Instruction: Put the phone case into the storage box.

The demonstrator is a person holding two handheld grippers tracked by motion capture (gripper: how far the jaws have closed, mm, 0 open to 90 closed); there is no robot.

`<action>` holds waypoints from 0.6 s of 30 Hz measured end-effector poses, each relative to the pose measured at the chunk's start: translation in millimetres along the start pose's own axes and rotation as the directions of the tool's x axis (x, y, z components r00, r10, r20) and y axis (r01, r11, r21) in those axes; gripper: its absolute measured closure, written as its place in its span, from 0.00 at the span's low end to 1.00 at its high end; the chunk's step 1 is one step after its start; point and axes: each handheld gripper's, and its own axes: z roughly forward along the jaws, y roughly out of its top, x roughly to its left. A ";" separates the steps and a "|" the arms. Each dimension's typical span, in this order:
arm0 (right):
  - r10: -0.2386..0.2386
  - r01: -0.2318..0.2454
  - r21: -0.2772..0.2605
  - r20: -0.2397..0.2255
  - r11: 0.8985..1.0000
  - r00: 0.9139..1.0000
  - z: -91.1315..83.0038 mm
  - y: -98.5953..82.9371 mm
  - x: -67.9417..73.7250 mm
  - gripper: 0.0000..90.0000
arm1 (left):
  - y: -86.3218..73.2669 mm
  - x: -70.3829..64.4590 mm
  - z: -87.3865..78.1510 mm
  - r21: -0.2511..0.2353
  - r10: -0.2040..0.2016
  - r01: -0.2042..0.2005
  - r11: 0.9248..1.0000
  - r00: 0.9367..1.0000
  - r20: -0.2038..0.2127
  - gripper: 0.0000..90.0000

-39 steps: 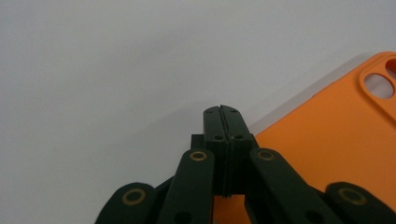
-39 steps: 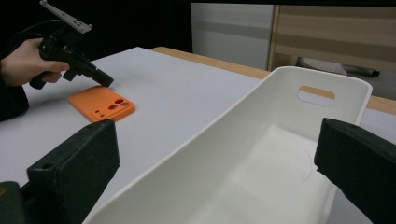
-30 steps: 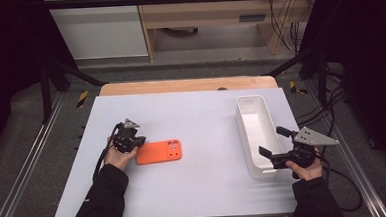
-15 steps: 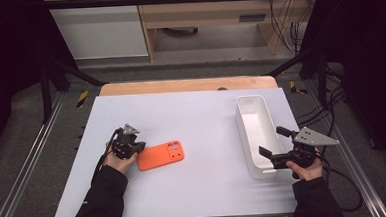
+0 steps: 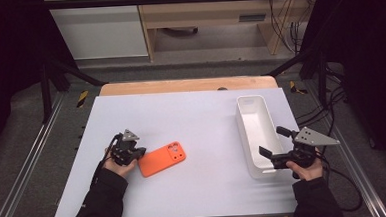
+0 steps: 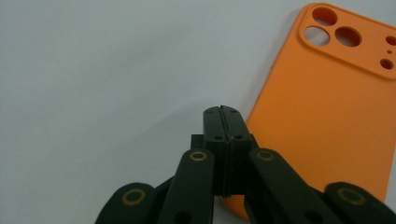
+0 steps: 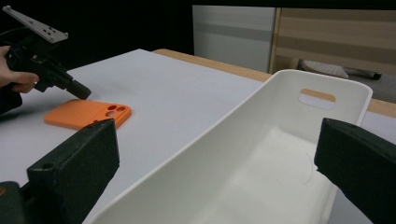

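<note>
Bin: long white bin (image 5: 255, 135) standing on the counter (image 5: 201, 113) near its right edge, running from the far side toward the near side; a slot handle is cut into its far end wall.
Bin contents: bare white floor and walls in the right claw view, nothing lying inside.
Phone case: orange phone case (image 5: 162, 159) lying flat on the left half of the counter, closer to the near edge than the far one, camera cutouts toward the counter's middle.
Left claw: left claw (image 5: 136, 154) pressed together, the two jaws meeting in a thin seam with nothing pinched between them.
Left claw contact: its tips sit low at the left end of the phone case, right against the edge of the case; from the left claw view I cannot tell whether they rest on the case or on the counter just beside it.
Right claw: right claw (image 5: 271, 142) spread wide, one jaw either side of the bin's near end, holding nothing; whether either jaw touches the wall cannot be told.
Hands: a person's hand wraps each claw from the near edge, dark sleeves behind.
Open room: broad bare white surface between the phone case and the bin, and across the whole far half of the counter.
Edges: wooden strip along the far edge; metal rails flank the left and right edges.
</note>
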 end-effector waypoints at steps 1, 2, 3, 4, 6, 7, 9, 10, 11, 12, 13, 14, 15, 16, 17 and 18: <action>0.000 0.000 0.000 0.001 1.000 1.000 0.0 0.0 0.0 0.01 | -0.7 -0.6 -0.7 0.002 0.002 -0.002 1.000 1.000 0.001 1.00; 0.001 -0.001 0.000 0.000 1.000 1.000 -0.1 0.0 -0.1 0.00 | -1.7 -1.2 -1.3 0.000 0.004 -0.004 1.000 1.000 0.003 1.00; 0.000 0.000 0.000 0.001 1.000 1.000 0.0 0.0 -0.1 0.00 | -2.8 -2.2 -2.2 -0.001 0.005 -0.005 1.000 1.000 0.006 1.00; 0.000 0.000 0.000 0.000 1.000 1.000 0.0 0.0 0.0 0.00 | -4.4 -3.9 -3.4 -0.001 0.007 -0.007 1.000 1.000 0.010 1.00; 0.000 0.000 0.000 0.002 1.000 1.000 0.0 0.0 0.1 0.01 | -5.2 -4.9 -4.2 0.000 0.008 -0.008 1.000 1.000 0.011 1.00; -0.001 0.001 0.001 0.002 1.000 1.000 0.1 -0.1 0.1 0.01 | -6.0 -6.0 -4.9 -0.002 0.012 -0.012 1.000 1.000 0.013 1.00; -0.001 0.001 0.001 0.003 1.000 1.000 0.1 -0.1 0.2 0.00 | -7.9 -8.4 -6.7 -0.002 0.017 -0.016 1.000 1.000 0.017 1.00; -0.001 0.001 0.000 0.002 1.000 1.000 0.0 0.0 0.1 0.01 | -8.6 -9.1 -7.3 -0.002 0.018 -0.018 1.000 1.000 0.018 1.00; -0.001 0.001 0.000 -0.001 1.000 1.000 0.0 0.0 0.0 0.01 | -9.3 -9.9 -7.9 -0.001 0.019 -0.019 1.000 1.000 0.019 1.00; 0.000 0.000 0.000 -0.001 1.000 1.000 -0.1 0.0 0.0 0.00 | -9.9 -11.0 -8.5 -0.002 0.018 -0.018 1.000 1.000 0.021 1.00; 0.000 0.000 0.001 0.002 1.000 1.000 -0.2 0.0 0.2 0.01 | -11.1 -12.7 -9.4 -0.002 0.020 -0.020 1.000 1.000 0.024 1.00; 0.000 0.000 0.001 0.002 1.000 1.000 -0.2 0.0 0.2 0.01 | -11.1 -12.7 -9.4 -0.002 0.020 -0.020 1.000 1.000 0.024 1.00; 0.000 0.000 0.000 -0.001 1.000 1.000 0.0 0.0 0.1 0.00 | -11.7 -13.4 -9.7 -0.005 0.020 -0.020 1.000 0.999 0.025 1.00; -0.001 0.001 0.000 0.001 1.000 1.000 0.0 0.0 0.1 0.00 | -12.1 -13.8 -10.1 -0.003 0.021 -0.021 1.000 0.999 0.029 1.00; 0.000 0.000 0.000 0.001 1.000 1.000 0.0 0.0 0.1 0.00 | -12.5 -14.6 -10.5 -0.003 0.019 -0.019 1.000 0.999 0.031 1.00; 0.000 0.000 0.000 0.002 1.000 1.000 0.0 0.0 0.1 0.00 | -13.0 -15.7 -10.9 -0.004 0.021 -0.021 1.000 0.999 0.031 1.00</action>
